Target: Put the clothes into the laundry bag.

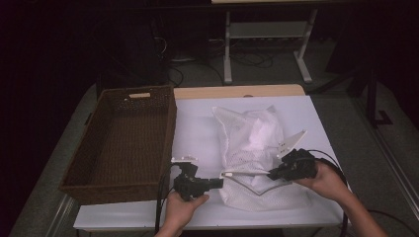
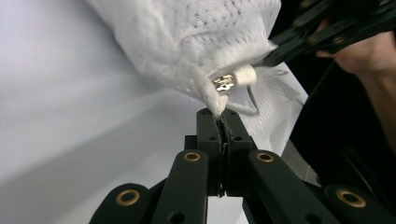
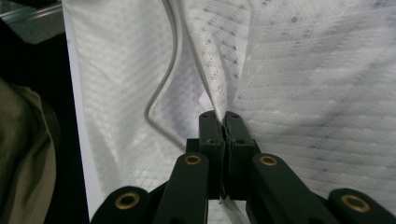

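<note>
Left gripper [image 2: 222, 116]: jaws pressed together on a corner of the mesh bag [image 2: 187, 51], pinched at the tips in the lower middle of the left gripper view. Just above the pinch sat a metal zipper slider [image 2: 224, 83] with a white pull tab [image 2: 245, 74], detail too small to read from the high view. The right gripper [image 2: 285, 53] entered at the upper right of that frame, its tips meeting the bag beside the tab.

Right gripper [image 3: 225, 119]: jaws closed on a fold of mesh at frame centre in the right gripper view. A thin white cord [image 3: 163, 79] curved down the cloth to the left of the jaws.

High view: left gripper [image 1: 220, 182] and right gripper [image 1: 270, 174] faced each other at lower centre, with the bag's near edge strung between them. The bag [image 1: 252, 143] lay crumpled on the white table [image 1: 197, 123], right of centre. A brown wicker basket [image 1: 123, 143] stood at the left, touching the table's edge zone, apart from the bag.
</note>
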Demonstrator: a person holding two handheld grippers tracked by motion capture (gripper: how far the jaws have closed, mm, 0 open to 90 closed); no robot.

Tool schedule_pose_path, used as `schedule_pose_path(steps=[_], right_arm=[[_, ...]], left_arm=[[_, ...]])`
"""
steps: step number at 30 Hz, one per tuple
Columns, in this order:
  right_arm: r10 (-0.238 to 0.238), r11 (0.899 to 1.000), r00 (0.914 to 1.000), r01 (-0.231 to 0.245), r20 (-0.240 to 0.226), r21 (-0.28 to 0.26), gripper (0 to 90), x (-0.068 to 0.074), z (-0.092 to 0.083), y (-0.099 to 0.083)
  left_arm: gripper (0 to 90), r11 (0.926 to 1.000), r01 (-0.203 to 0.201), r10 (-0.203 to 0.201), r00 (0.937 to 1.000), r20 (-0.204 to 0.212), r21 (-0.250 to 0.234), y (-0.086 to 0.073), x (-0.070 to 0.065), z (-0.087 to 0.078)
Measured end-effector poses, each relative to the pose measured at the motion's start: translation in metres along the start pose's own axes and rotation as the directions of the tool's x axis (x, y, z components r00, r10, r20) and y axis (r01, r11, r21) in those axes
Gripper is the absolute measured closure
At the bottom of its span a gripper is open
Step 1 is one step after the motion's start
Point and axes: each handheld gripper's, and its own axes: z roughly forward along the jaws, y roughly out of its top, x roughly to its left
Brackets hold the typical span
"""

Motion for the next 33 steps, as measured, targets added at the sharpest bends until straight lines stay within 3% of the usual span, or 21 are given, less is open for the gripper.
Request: schedule_pose_path(steps=[2,5,7,9,16,24,33], right_arm=[[0.001,1.0,0.9999,-0.001,-0.013,0.024,87.3,0.0,0.008,-0.002],[0.002,1.0,0.9998,-0.002,-0.021,0.018,83.6,0.002,0.007,0.001],[-0.003,1.0,0.9995,0.003,-0.031,-0.006,78.6,0.002,0.001,0.004],[-0.003,1.0,0.9986,0.001,-0.053,-0.027,73.9,0.003,-0.005,0.007],[-0.045,0.998,0.998,0.042,-0.045,-0.054,70.5,0.01,-0.012,0.021],[-0.056,0.997,0.9978,0.053,-0.036,-0.063,67.8,0.013,-0.009,0.031],[-0.065,0.996,0.9973,0.063,-0.033,-0.057,67.2,0.015,-0.003,0.04]], left_arm=[[88.1,0.9999,0.007,-0.007,1.0,0.003,0.01,-0.005,0.003,-0.001],[83.9,0.9994,0.026,-0.026,0.9994,0.021,0.024,-0.007,0.008,0.002],[70.2,0.9987,0.044,-0.045,0.9986,0.03,0.025,-0.005,0.009,0.003],[62.4,0.9986,0.046,-0.047,0.9984,0.033,0.027,-0.002,0.008,0.005],[64.7,0.9972,0.043,-0.045,0.9983,0.036,0.061,-0.001,0.007,0.016],[65.3,0.9966,0.013,-0.015,0.9998,0.017,0.081,-0.006,0.005,0.015],[59.8,0.9941,-0.025,0.026,0.9996,-0.013,0.106,-0.01,0.005,0.016]])
